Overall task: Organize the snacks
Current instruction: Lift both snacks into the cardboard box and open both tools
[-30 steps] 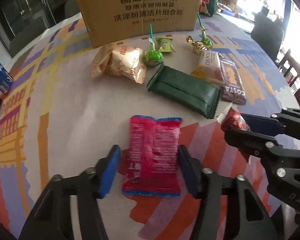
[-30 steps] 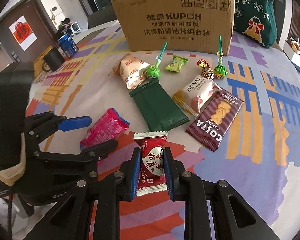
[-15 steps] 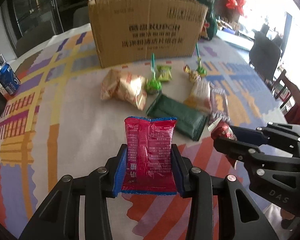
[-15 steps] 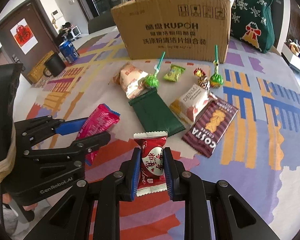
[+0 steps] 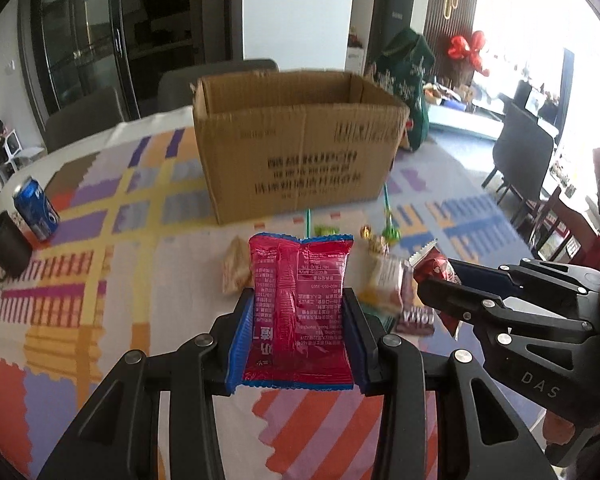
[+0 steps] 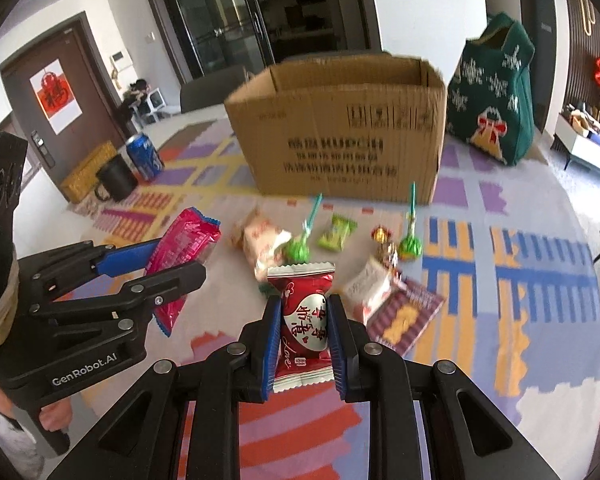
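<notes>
Pink snack packet (image 5: 298,312) clamped in left tongs (image 5: 298,316); red candy (image 6: 305,320) in right tongs (image 6: 305,334); cardboard box (image 5: 300,148) at twelve o'clock.

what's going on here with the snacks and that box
A person is sorting snacks with a handheld gripper in each hand. The left gripper is shut on a pink snack packet, and the right gripper is shut on a small red candy packet. Both are held above the table, facing the open cardboard box. Several snacks, including two green lollipops, lie on the patterned tablecloth.
</notes>
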Available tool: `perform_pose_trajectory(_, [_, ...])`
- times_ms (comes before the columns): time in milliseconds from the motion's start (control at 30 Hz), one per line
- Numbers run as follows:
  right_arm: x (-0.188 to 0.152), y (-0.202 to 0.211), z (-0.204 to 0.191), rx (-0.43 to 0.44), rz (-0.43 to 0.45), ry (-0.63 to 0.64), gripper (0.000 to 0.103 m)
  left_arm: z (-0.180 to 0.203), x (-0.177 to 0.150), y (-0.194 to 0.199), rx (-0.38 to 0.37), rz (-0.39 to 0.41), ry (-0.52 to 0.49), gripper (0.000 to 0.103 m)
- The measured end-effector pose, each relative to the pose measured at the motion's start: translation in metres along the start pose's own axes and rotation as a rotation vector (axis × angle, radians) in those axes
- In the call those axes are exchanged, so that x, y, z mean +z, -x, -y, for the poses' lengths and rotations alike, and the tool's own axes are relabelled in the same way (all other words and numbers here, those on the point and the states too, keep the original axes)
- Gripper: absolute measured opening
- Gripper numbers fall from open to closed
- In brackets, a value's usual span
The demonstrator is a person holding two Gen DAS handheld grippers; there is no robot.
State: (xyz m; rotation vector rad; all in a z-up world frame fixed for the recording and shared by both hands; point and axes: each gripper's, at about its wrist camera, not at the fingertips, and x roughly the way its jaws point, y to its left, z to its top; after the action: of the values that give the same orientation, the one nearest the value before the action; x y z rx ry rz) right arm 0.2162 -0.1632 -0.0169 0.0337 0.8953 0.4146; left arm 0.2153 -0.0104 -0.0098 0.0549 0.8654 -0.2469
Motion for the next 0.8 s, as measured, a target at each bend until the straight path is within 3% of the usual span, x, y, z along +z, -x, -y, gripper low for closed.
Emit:
perform_pose_trajectory(400, [0.054, 0.012, -0.003, -0.006, 0.115, 0.031, 0.023, -0.005, 0.057, 0.01, 0.019, 0.111, -0.026, 0.041])
perform_pose_trajectory(800, [0.115, 0.019, -0.006, -0.03, 0.214, 0.081, 0.023, -0.014, 0.114, 0.003, 0.052, 0.163, -0.052, 0.041])
